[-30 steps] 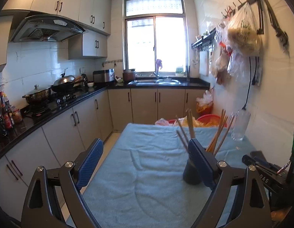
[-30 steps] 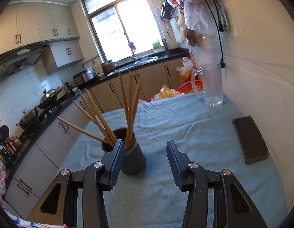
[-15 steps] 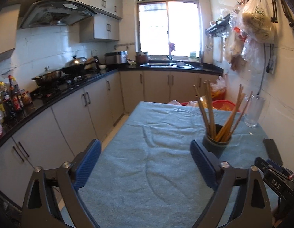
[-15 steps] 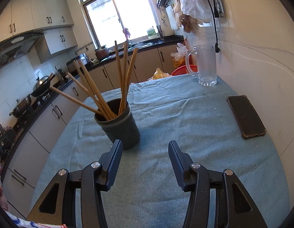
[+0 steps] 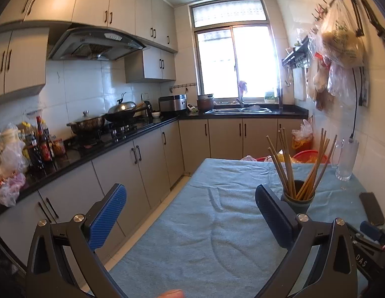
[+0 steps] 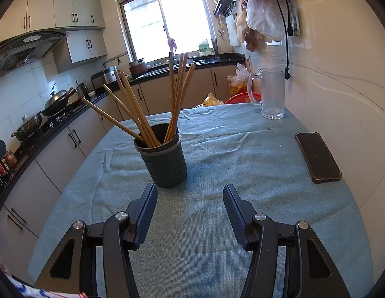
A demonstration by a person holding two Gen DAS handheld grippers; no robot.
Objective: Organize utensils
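A dark green utensil holder (image 6: 165,159) stands upright on the blue tablecloth (image 6: 217,154), with several wooden chopsticks (image 6: 176,94) leaning out of it. It also shows in the left wrist view (image 5: 298,202), right of centre behind the right finger. My right gripper (image 6: 190,196) is open and empty, just in front of the holder and apart from it. My left gripper (image 5: 190,196) is open and empty, held above the table's left front part, well short of the holder.
A glass mug (image 6: 272,94) stands at the table's far right by the wall. A black phone (image 6: 318,160) lies on the right side. Kitchen counter (image 5: 105,144) with pots and bottles runs along the left. Bags hang on the right wall.
Both grippers have pulled back from the holder and risen. The holder now stands farther ahead in both views. Both stay open.
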